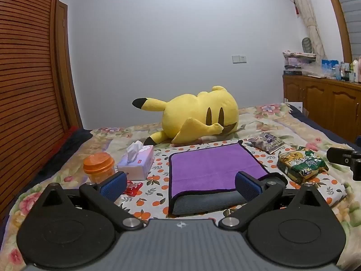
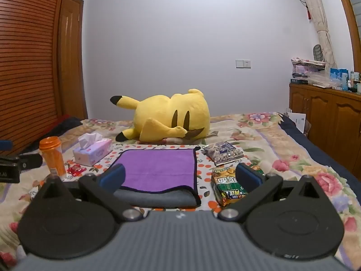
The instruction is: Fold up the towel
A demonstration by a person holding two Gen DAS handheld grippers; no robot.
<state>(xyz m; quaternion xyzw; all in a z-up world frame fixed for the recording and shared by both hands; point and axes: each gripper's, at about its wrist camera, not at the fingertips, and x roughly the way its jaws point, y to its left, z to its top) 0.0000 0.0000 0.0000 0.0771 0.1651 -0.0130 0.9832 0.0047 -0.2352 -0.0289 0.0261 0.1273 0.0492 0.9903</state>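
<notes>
A purple towel (image 1: 209, 167) with a dark hem and a grey underside lies on the orange-print cloth on the bed, folded over so the grey fold faces me; it also shows in the right wrist view (image 2: 158, 169). My left gripper (image 1: 179, 186) is open and empty, low over the near edge of the towel, its blue pads (image 1: 114, 186) spread to either side. My right gripper (image 2: 180, 178) is open and empty, hovering over the towel's near right corner. The right gripper's body shows at the far right of the left wrist view (image 1: 347, 160).
A tissue box (image 1: 137, 162), an orange-lidded jar (image 1: 98, 167) and a red wrapper (image 1: 132, 187) lie left of the towel. A green snack bag (image 1: 301, 164) and a dark packet (image 1: 267, 143) lie to the right. A yellow plush toy (image 1: 198, 117) lies behind. Wooden cabinets (image 1: 327, 106) stand right.
</notes>
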